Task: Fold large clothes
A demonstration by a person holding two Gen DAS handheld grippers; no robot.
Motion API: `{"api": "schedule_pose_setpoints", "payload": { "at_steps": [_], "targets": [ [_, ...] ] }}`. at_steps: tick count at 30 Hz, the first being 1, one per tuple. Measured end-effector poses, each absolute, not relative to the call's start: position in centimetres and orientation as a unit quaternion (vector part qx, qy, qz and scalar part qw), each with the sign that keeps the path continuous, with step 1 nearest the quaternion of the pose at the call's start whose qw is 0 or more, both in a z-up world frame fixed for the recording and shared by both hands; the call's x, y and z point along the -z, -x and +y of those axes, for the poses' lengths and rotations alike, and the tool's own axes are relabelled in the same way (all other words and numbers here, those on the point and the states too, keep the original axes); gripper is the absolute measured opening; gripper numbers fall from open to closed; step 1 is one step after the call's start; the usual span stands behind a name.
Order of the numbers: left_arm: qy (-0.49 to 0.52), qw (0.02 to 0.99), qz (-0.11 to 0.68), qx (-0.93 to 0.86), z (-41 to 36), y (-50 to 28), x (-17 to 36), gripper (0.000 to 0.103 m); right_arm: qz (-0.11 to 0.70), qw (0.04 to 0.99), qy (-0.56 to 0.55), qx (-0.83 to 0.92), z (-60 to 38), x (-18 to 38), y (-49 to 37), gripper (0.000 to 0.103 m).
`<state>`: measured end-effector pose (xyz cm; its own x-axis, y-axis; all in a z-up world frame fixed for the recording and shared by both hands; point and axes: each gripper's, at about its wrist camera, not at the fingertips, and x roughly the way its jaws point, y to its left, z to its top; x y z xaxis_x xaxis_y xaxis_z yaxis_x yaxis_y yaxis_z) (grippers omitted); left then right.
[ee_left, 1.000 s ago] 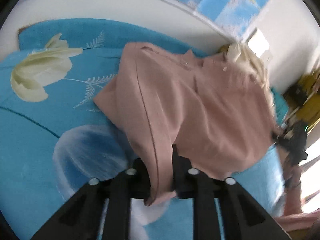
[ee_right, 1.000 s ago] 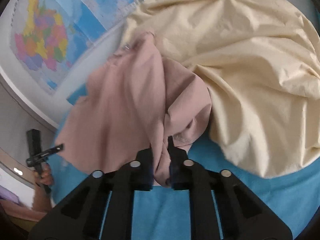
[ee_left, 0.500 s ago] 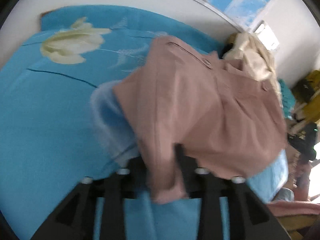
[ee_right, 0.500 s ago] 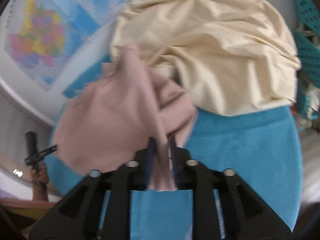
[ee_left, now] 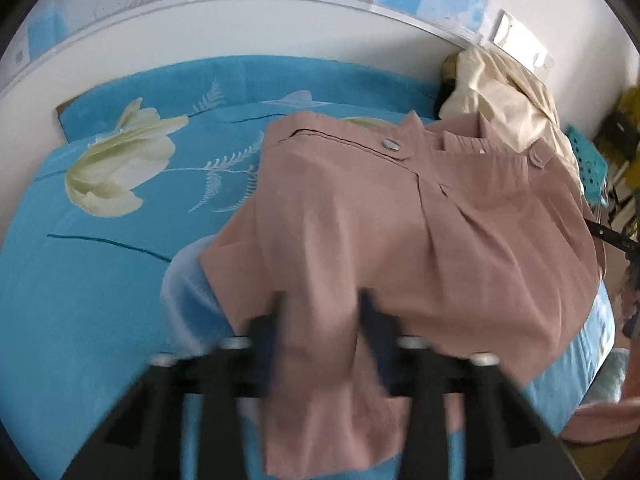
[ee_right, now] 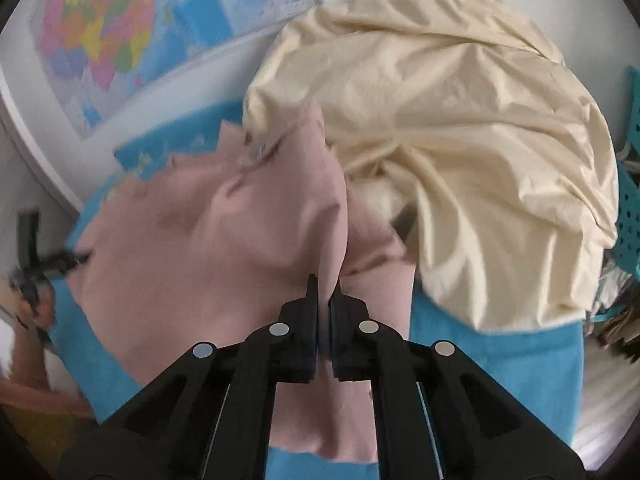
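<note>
Black angular tongs (ee_right: 324,292); four round silver screws across each linkage.

Bedroom at home: floral blue bedsheet (ee_left: 100,280), wall map (ee_right: 100,28), heaped cream bedding (ee_right: 460,140).

Wall map (ee_right: 100,32), teal basket (ee_right: 628,216)

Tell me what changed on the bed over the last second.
Both tongs, left and right, loosened on the pink shirt, then closed on it again. The shirt swung and now hangs showing its collar and button. The cream garment and blue sheet stayed put.
</note>
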<state>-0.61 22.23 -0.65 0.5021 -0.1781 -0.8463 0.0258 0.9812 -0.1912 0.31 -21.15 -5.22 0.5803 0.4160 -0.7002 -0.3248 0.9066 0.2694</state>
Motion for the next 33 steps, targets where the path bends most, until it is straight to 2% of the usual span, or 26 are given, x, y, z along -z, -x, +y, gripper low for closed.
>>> {"api": "schedule_pose_setpoints", "payload": {
  "at_steps": [1, 2, 4, 7, 9, 10, 11, 13, 15, 17, 20, 21, 23, 24, 25, 26, 28, 31, 32, 33],
  "targets": [
    [0.083, 0.865, 0.492, 0.058, 22.5, 0.5, 0.6, 0.009, 0.397, 0.892, -0.063, -0.207, -21.6, 4.3, -0.7, 0.004],
    [0.091, 0.869, 0.483, 0.054, 22.8, 0.3, 0.2, 0.007, 0.386, 0.898, -0.066, -0.203, -21.7, 3.7, -0.8, 0.002],
    [0.094, 0.876, 0.471, 0.041, 23.0, 0.1, -0.3, 0.006, 0.36, 0.906, -0.083, -0.204, -22.3, 2.3, -1.4, 0.002],
    [0.106, 0.87, 0.48, 0.035, 23.1, -0.7, 0.5, 0.009, 0.375, 0.9, -0.097, -0.198, -22.4, 3.3, -3.1, 0.002],
    [0.1, 0.863, 0.494, 0.029, 23.1, -0.8, 1.5, 0.02, 0.409, 0.886, -0.092, -0.198, -21.8, 5.4, -4.2, 0.004],
    [0.098, 0.863, 0.495, 0.027, 23.1, -0.8, 1.6, 0.03, 0.419, 0.882, -0.09, -0.195, -21.7, 6.3, -4.4, 0.004],
    [0.097, 0.866, 0.491, 0.025, 23.2, -0.7, 1.5, 0.046, 0.419, 0.882, -0.088, -0.197, -21.6, 6.4, -4.2, 0.005],
    [0.112, 0.866, 0.486, 0.039, 23.5, -0.7, 1.0, 0.07, 0.413, 0.885, -0.084, -0.2, -21.6, 5.9, -3.8, 0.018],
    [0.114, 0.866, 0.484, 0.049, 23.5, -1.1, 0.7, 0.072, 0.398, 0.893, -0.079, -0.196, -21.6, 5.0, -3.2, 0.054],
    [0.102, 0.866, 0.488, 0.043, 23.1, -1.9, 0.8, 0.072, 0.383, 0.899, -0.072, -0.199, -21.0, 4.1, -3.2, 0.065],
    [0.085, 0.865, 0.493, 0.039, 22.0, -3.0, 1.3, 0.072, 0.391, 0.896, -0.058, -0.201, -19.9, 4.3, -4.2, 0.064],
    [0.078, 0.866, 0.493, 0.036, 21.7, -3.4, 1.4, 0.07, 0.399, 0.894, -0.055, -0.198, -19.5, 4.7, -5.0, 0.055],
    [0.074, 0.866, 0.494, 0.036, 21.4, -3.8, 1.6, 0.051, 0.411, 0.889, -0.049, -0.194, -19.0, 5.3, -6.1, 0.035],
    [0.072, 0.866, 0.494, 0.034, 21.4, -3.9, 1.6, 0.046, 0.41, 0.892, -0.042, -0.185, -18.8, 5.5, -6.6, 0.024],
    [0.069, 0.865, 0.496, 0.025, 21.4, -4.2, 1.6, 0.038, 0.408, 0.894, -0.042, -0.18, -18.9, 5.4, -6.8, 0.018],
    [0.07, 0.865, 0.497, 0.021, 21.5, -4.3, 1.7, 0.031, 0.406, 0.895, -0.051, -0.179, -19.1, 5.2, -7.2, 0.008],
    [0.081, 0.864, 0.497, 0.015, 22.1, -4.7, 1.7, 0.026, 0.397, 0.896, -0.069, -0.186, -19.6, 4.7, -8.0, 0.004],
    [0.088, 0.863, 0.498, 0.007, 22.4, -5.2, 1.9, 0.026, 0.395, 0.9, -0.064, -0.174, -19.3, 5.0, -8.9, 0.003],
    [0.081, 0.861, 0.502, 0.003, 22.1, -5.3, 2.1, 0.035, 0.401, 0.897, -0.065, -0.172, -19.0, 5.6, -9.3, 0.003],
    [0.069, 0.86, 0.506, -0.005, 21.8, -5.3, 2.3, 0.039, 0.408, 0.895, -0.064, -0.17, -18.8, 6.0, -9.5, 0.004]
  ]
}}
